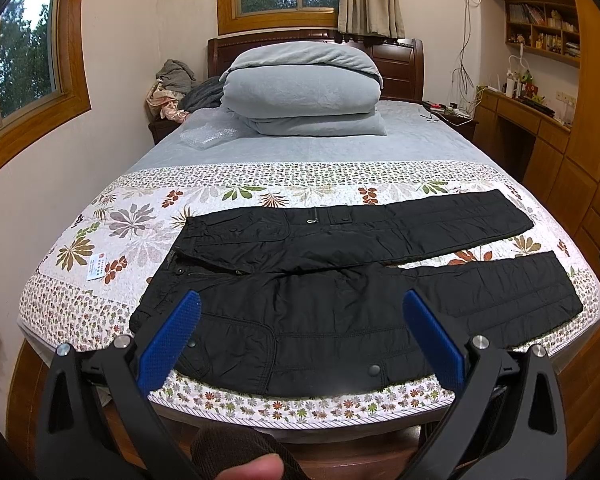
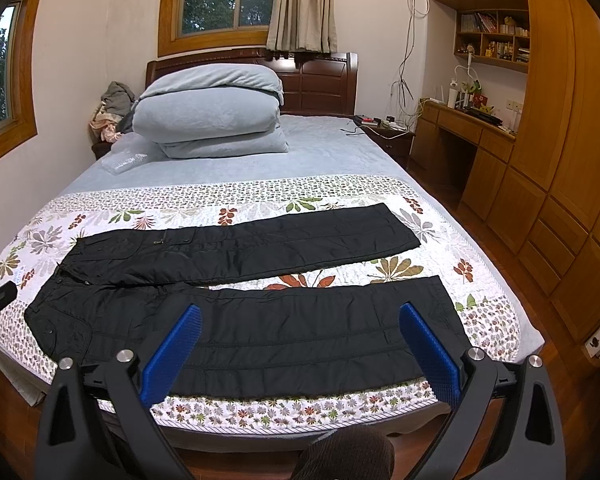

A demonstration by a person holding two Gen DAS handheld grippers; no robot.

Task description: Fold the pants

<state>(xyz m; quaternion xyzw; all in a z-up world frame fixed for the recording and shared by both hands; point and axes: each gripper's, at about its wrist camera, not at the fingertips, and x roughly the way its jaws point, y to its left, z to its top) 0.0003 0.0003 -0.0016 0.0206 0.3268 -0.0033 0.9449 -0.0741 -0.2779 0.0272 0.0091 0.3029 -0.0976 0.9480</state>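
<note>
- We find the black pants flat across the bed's foot, waistband at 9 o'clock, legs spread toward 3 o'clock.
- Our left claw and right claw hang wide open, empty, above the near edge.
- Bare quilt lies beyond at 12 o'clock.

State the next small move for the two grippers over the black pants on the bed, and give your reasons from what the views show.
Probably lower both open grippers to the near leg's edge: the left gripper near the waist, the right gripper toward the cuff. The pants lie flat and unfolded on the quilt, legs spread apart, and neither gripper holds anything, so gripping the near leg to fold it over the far one looks the natural start.
</note>
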